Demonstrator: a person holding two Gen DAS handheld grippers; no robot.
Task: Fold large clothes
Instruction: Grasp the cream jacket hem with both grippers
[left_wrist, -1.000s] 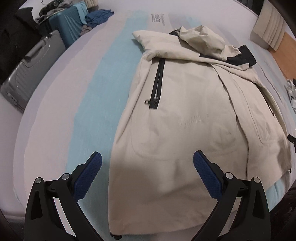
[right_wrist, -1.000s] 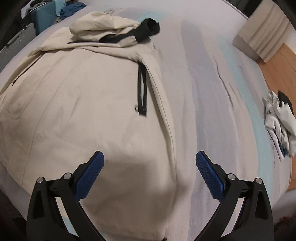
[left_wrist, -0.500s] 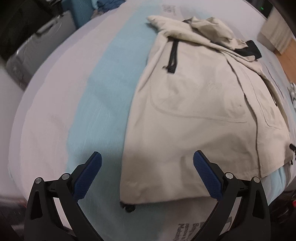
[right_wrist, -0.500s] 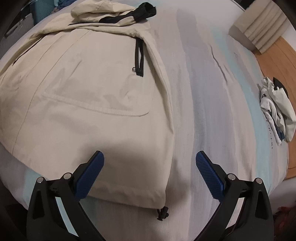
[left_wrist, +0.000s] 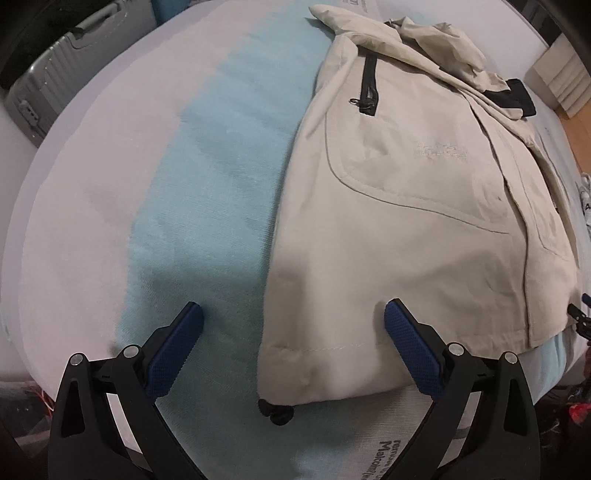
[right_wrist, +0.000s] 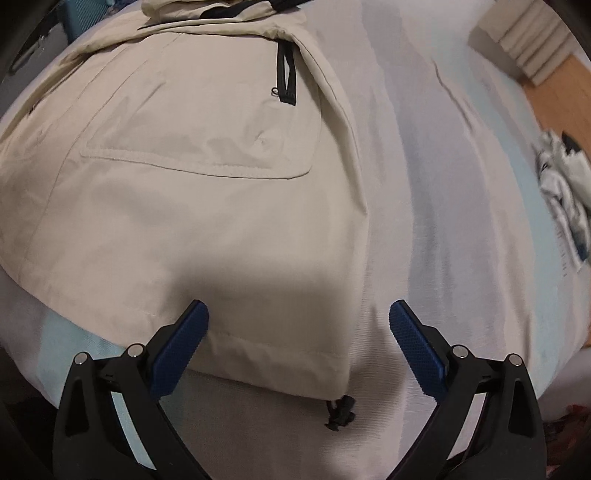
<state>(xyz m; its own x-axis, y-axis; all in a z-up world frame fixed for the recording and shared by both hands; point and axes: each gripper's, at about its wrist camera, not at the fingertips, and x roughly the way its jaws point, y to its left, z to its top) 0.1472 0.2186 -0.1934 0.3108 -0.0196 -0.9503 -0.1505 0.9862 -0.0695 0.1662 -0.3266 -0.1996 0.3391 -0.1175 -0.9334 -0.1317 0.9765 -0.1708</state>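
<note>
Across the right half of the left wrist view, the beige jacket (left_wrist: 417, 206) lies flat on the bed (left_wrist: 207, 155), sleeves seemingly tucked in already. Left tool (left_wrist: 293, 314) and right tool (right_wrist: 298, 314) both gape empty over the hem corners, so the lengthwise fold looks left.

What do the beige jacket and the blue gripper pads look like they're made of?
Beige jacket: seemingly a thin woven synthetic shell, matte, with crisp creases and stitched seams. Left gripper and right gripper pads: probably rubber or textured plastic, given the fine diamond knurling.
</note>
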